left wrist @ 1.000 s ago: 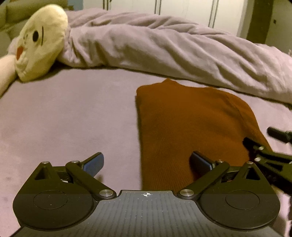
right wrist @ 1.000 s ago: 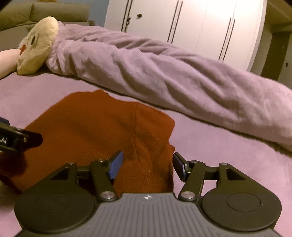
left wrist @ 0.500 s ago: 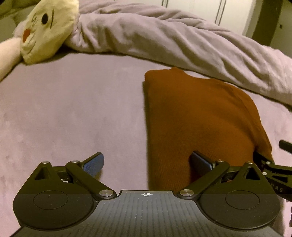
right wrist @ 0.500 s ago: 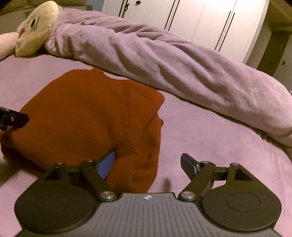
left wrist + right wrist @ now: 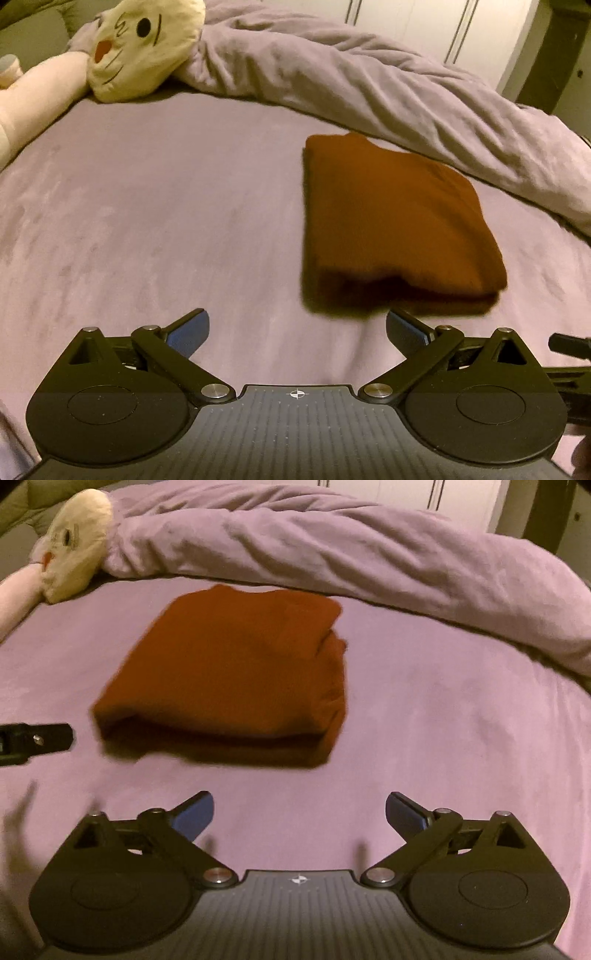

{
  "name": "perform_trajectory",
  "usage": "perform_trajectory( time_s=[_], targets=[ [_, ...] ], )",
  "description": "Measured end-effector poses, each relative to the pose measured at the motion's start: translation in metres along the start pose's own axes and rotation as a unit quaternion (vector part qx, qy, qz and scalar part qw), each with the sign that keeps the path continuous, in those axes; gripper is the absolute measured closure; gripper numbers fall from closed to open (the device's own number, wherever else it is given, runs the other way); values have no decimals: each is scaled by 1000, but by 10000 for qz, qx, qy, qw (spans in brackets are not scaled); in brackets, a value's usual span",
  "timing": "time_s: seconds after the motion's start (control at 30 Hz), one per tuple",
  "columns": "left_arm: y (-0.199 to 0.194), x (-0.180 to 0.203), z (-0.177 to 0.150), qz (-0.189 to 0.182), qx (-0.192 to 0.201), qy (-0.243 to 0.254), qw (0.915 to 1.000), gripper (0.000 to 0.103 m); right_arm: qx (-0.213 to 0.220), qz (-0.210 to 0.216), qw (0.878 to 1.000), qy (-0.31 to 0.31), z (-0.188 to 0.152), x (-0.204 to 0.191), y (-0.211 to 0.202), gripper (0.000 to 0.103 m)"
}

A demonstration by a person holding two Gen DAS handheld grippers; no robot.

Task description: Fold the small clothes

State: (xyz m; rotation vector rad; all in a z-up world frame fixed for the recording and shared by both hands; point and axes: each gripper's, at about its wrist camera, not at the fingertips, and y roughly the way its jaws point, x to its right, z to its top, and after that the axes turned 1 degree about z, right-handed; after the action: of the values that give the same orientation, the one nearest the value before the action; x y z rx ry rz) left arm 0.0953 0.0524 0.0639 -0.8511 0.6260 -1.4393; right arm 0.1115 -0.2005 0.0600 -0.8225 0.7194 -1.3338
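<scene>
Fingers (image 5: 188, 332) spread wide on both grippers, empty, folded garment (image 5: 229, 672) untouched

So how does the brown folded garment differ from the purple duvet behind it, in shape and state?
The brown garment is folded into a compact, flat-topped stack with stacked layers along its near edge; the purple duvet is bunched into a long, wrinkled roll. The garment is small and lies apart in the open; the duvet spans the whole bed, and its left end touches the plush toy. Both rest on the bed, and neither hand-held gripper touches them.
</scene>
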Motion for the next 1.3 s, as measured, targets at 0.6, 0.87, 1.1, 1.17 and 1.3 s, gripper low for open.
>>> perform_trajectory(
  time_s=[0.6, 0.87, 1.1, 1.17, 1.3],
  targets=[
    [-21, 7, 22, 330, -338, 376, 9982, 0, -85, 78, 9998, 147, 21, -18, -45, 4],
    [-20, 18, 24, 430, -428, 658, 9960, 0, -151, -14, 9999, 59, 27, -22, -45, 4],
    [-20, 18, 24, 327, -525, 609, 9962, 0, -108, 18, 9998, 139, 28, -19, -47, 4],
    [-20, 18, 23, 305, -543, 600, 9963, 0, -102, 32, 9999, 130, 28, -19, -47, 4],
    [-20, 18, 23, 311, -587, 567, 9962, 0, -125, 30, 9998, 170, 28, -19, -47, 4]
  ],
)
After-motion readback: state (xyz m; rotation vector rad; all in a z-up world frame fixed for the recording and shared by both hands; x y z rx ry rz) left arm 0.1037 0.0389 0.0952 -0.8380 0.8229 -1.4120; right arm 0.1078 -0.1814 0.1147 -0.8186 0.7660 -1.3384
